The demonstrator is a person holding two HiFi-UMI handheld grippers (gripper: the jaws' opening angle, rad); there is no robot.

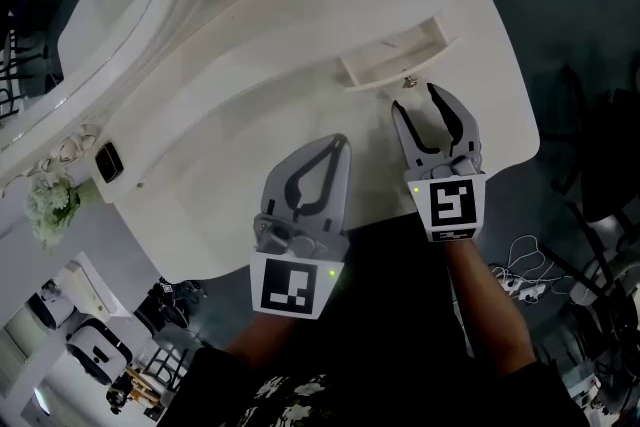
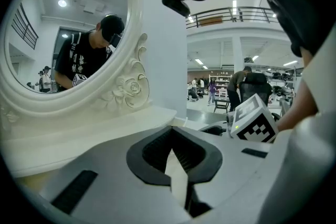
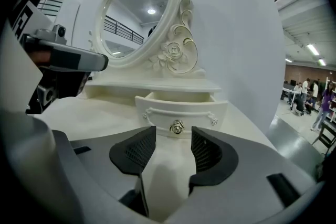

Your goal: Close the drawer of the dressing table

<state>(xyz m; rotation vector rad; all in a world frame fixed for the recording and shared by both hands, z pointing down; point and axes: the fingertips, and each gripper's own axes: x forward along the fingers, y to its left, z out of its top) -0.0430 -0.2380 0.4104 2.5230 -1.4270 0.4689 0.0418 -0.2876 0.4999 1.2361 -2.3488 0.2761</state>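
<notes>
The white dressing table (image 1: 240, 115) carries an oval mirror (image 2: 68, 34) with a carved rose frame. Its small drawer (image 1: 395, 55) stands pulled out, seen front-on in the right gripper view as the drawer (image 3: 181, 107) with a round metal knob (image 3: 177, 127). My right gripper (image 1: 415, 100) is open just in front of that knob (image 1: 408, 81); in its own view the right gripper (image 3: 173, 136) has the knob just beyond and between its fingertips, not touching. My left gripper (image 1: 338, 143) rests shut over the tabletop, left of the drawer, and the left gripper (image 2: 170, 134) holds nothing.
A small black object (image 1: 108, 162) lies near the table's left end, beside white flowers (image 1: 50, 205). The tabletop's curved front edge (image 1: 300, 260) runs under my grippers. Cables (image 1: 520, 280) lie on the dark floor at the right. People and shelves show far off.
</notes>
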